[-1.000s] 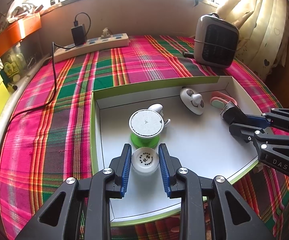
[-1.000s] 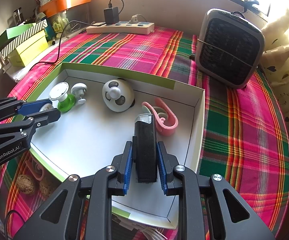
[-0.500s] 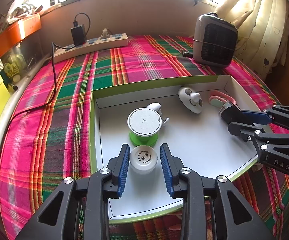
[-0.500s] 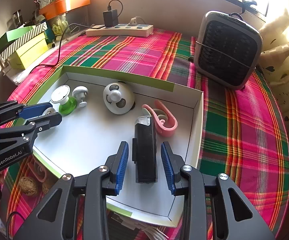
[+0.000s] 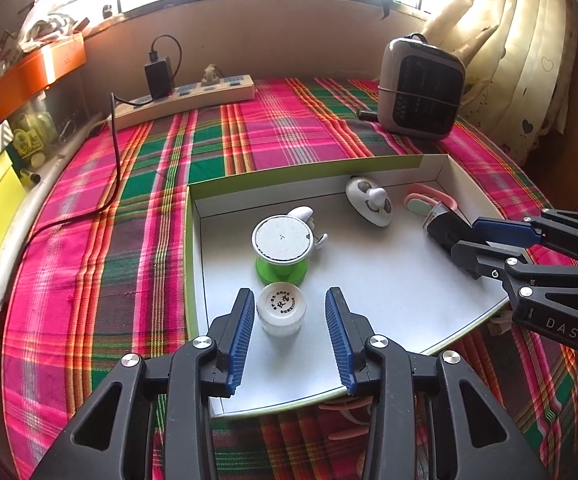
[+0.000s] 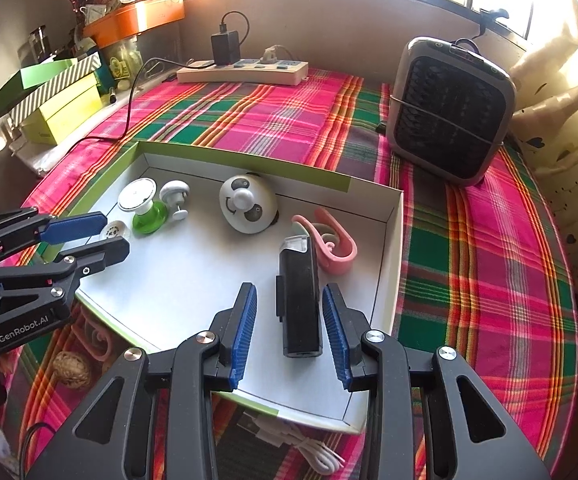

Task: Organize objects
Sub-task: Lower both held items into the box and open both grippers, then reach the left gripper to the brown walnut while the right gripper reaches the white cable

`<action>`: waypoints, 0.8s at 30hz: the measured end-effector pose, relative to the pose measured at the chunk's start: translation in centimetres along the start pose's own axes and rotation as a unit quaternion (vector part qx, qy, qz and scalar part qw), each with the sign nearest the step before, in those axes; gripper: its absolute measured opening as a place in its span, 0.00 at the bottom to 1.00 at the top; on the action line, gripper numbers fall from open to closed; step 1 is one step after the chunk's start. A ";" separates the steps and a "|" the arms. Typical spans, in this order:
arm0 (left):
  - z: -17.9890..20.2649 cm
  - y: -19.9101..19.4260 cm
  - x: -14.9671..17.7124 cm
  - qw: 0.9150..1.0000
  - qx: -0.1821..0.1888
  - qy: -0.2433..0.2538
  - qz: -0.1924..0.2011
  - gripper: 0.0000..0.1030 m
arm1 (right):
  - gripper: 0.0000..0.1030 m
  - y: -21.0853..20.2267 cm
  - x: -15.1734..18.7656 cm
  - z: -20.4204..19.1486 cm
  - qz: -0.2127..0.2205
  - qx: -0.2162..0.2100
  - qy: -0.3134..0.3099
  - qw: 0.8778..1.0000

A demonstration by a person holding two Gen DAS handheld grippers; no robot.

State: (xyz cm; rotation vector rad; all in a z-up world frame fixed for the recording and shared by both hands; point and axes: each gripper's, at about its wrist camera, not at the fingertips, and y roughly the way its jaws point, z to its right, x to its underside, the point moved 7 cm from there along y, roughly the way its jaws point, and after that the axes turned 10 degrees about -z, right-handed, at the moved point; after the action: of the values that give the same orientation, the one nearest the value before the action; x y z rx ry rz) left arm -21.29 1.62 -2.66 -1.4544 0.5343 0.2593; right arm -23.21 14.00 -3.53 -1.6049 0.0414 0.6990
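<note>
Left gripper opening, small white jar loose between its pads; right gripper spread around black device, untouched.

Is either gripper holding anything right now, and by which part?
Nothing is held. The opening left gripper straddles the white jar; the right gripper straddles the black device.

each camera sits close above the white box, looking down and toward the window. left one from the box's left end, right one from its right; both see the whole box.
</note>
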 end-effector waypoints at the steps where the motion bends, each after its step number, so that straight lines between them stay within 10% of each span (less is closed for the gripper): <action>1: 0.0 -0.2 0.1 1.000 0.000 -0.001 0.001 0.34 | 0.35 -0.1 0.0 -0.1 0.001 0.000 0.001 1.000; 24: -0.7 -4.9 3.6 0.998 -0.005 -0.035 0.044 0.35 | 0.35 -4.9 3.7 1.2 0.043 0.006 0.029 0.999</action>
State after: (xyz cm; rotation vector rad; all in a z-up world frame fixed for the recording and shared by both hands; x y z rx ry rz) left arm -15.99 -0.21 -0.23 -1.4276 0.5410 0.3811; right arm -18.62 17.30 -0.82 -1.6184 0.1566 0.7168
